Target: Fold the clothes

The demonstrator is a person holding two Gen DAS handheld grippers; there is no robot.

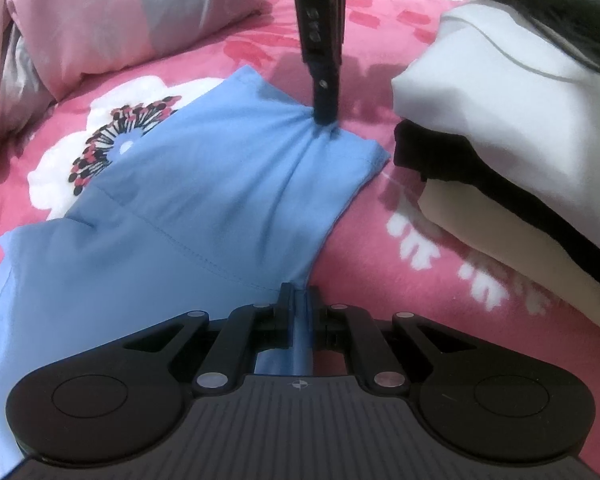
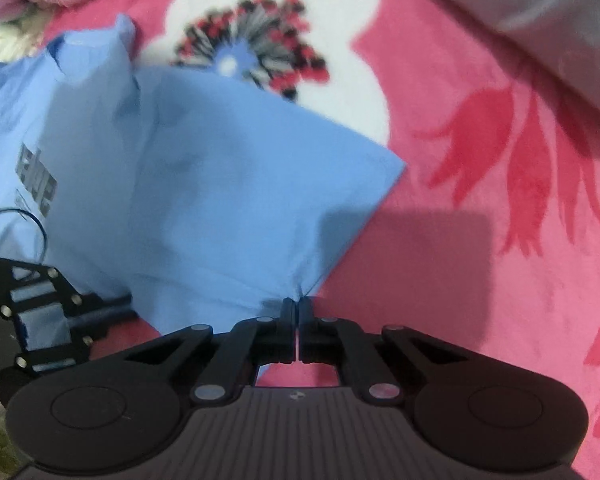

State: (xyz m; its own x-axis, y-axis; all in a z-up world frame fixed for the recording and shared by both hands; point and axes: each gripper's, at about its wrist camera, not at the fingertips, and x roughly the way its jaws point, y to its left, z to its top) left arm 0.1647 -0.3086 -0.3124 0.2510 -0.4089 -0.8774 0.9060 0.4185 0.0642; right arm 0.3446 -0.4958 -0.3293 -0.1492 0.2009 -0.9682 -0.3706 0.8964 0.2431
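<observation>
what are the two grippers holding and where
Both hold the blue shirt: left gripper at the underarm edge, right gripper pinching the sleeve near its hem.

Left gripper (image 1: 301,300), matte black, ribbed grey base plate, twin round housings, silver pivot pins, right gripper (image 2: 298,306) identical, thin black cable (image 2: 40,228)

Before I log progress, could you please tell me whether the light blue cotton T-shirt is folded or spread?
Partly folded: the light blue cotton T-shirt has its sleeve bunched, pinched by both tongs, over the pink floral blanket.
</observation>
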